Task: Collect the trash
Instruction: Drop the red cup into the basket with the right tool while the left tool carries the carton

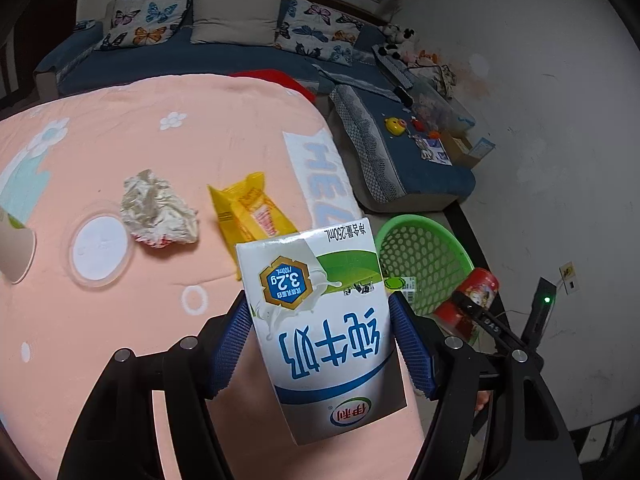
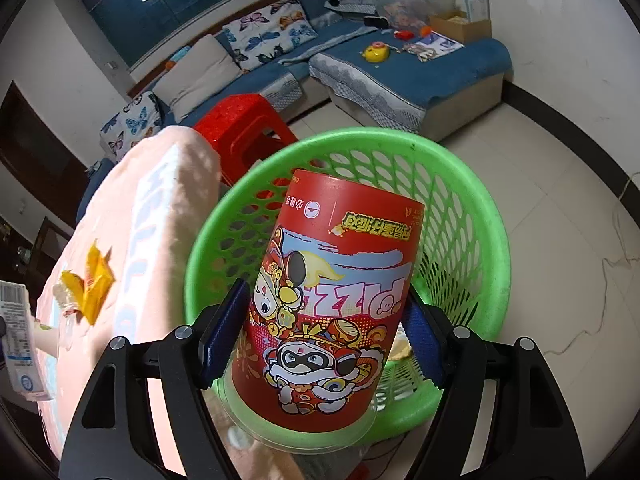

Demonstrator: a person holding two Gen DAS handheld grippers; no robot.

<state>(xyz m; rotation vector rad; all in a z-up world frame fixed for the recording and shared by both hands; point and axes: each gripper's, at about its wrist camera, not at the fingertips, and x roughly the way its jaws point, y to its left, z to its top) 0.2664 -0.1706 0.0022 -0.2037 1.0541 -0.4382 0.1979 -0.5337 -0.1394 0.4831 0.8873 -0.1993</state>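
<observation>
My left gripper is shut on a white and blue milk carton, held upside down above the pink table's right edge. My right gripper is shut on a red paper cup with cartoon print, held upside down over the green mesh basket. The cup and basket also show in the left wrist view. On the table lie a crumpled wrapper, a yellow packet and a clear round lid.
The table wears a pink cloth. A paper cup pokes in at its left edge. A red stool stands behind the basket. A blue sofa with cushions and toys lies beyond, on a tiled floor.
</observation>
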